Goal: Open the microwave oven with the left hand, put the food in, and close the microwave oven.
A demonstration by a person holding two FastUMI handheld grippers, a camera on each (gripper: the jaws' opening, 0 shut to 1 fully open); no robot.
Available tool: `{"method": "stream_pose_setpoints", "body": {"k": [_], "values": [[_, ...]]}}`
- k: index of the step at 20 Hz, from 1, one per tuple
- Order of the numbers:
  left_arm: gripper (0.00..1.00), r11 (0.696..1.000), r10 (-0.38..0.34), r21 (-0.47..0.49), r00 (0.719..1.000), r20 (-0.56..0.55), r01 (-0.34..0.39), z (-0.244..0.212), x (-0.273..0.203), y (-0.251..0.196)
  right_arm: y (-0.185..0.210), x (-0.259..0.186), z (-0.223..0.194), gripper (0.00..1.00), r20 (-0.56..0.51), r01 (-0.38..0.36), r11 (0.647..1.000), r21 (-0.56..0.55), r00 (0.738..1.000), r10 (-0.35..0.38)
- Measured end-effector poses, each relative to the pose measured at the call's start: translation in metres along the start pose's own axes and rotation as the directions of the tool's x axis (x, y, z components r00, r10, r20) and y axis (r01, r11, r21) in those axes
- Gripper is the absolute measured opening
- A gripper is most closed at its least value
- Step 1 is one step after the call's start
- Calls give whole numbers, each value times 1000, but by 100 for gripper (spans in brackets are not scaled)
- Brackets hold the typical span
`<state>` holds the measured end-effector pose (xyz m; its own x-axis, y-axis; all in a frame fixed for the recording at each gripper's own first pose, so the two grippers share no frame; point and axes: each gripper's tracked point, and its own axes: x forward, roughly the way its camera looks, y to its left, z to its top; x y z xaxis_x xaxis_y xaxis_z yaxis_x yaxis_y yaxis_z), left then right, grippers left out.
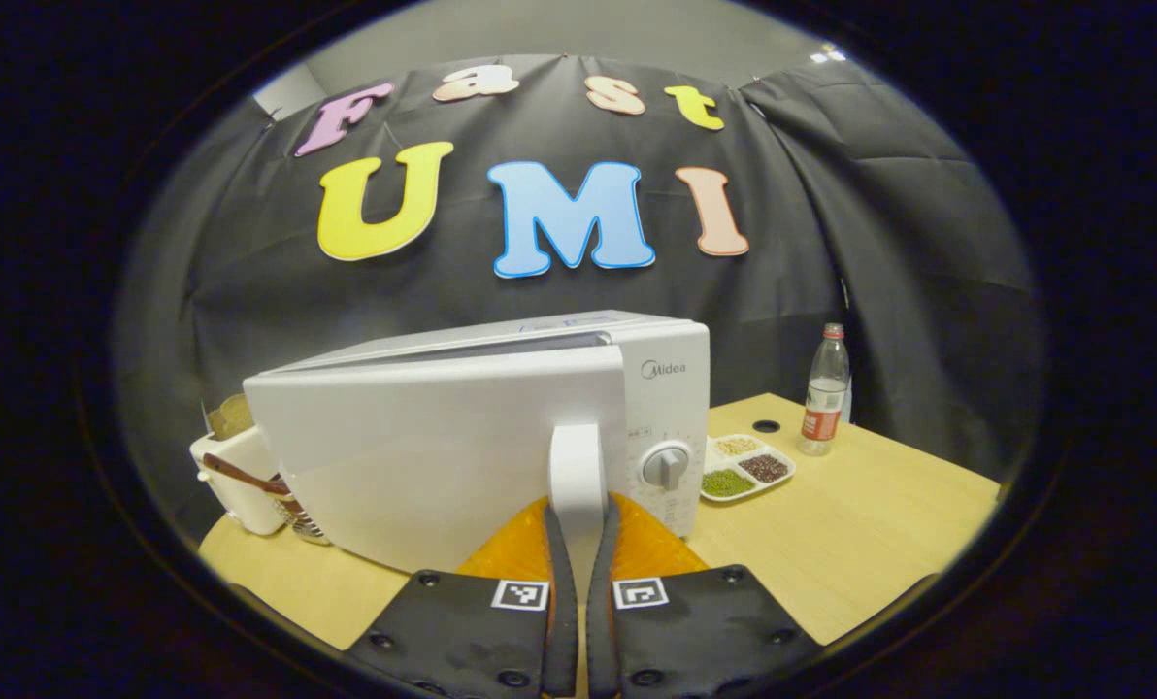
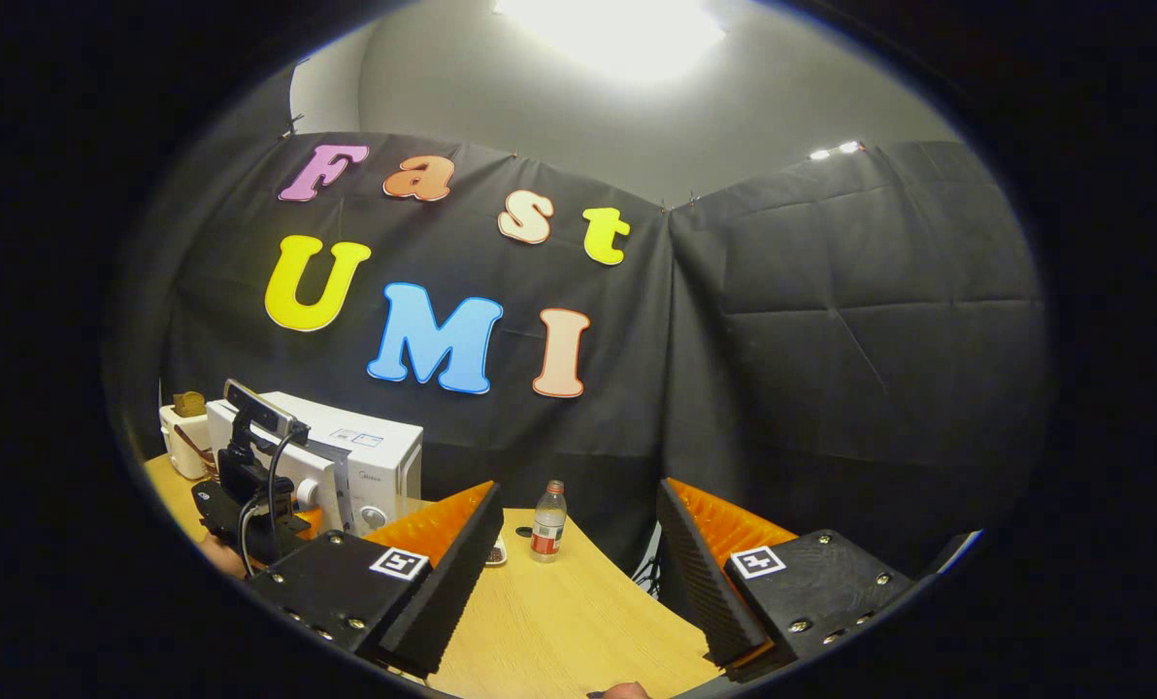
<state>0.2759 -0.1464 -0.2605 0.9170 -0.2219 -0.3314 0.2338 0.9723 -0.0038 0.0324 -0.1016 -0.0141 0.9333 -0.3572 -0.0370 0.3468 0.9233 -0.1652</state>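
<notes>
A white microwave (image 1: 671, 374) stands on the wooden table, its door (image 1: 413, 447) swung partly out from the body. My left gripper (image 1: 578, 513) is shut on the door's upright white handle (image 1: 578, 461), one finger on each side. A white divided tray of food (image 1: 745, 466), with green, dark and pale grains, lies just right of the microwave. In the right gripper view, my right gripper (image 2: 578, 497) hangs open over the table with nothing between its fingers. The microwave (image 2: 370, 456) and the left gripper (image 2: 248, 485) at its door show far to the left.
A plastic water bottle (image 1: 824, 390) stands behind the tray, near a round hole in the table (image 1: 765, 426). A white container (image 1: 239, 481) with utensils sits left of the microwave. Bare wooden tabletop (image 1: 860, 524) stretches to the right.
</notes>
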Motion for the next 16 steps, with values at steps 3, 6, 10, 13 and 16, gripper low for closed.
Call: {"method": "stream_pose_setpoints", "body": {"k": [3,6,10,13,16], "values": [[10,999,37,-8,999,-10,-37,-5,-25,7,0,-11,6,97,29,-44,999,18,999,43],[10,997,78,3,997,-16,-78,-11,-51,17,-4,-22,11,97,61,-85,996,5,995,84],[11,990,143,0,989,-34,-143,-19,-80,31,-5,-39,10,97,78,-168,986,21,983,166],[11,979,201,-7,979,-43,-202,-26,-107,47,1,-49,7,97,79,-253,966,49,965,249],[12,965,262,-11,964,-52,-263,-33,-137,70,11,-52,4,97,79,-320,946,40,945,317]]}}
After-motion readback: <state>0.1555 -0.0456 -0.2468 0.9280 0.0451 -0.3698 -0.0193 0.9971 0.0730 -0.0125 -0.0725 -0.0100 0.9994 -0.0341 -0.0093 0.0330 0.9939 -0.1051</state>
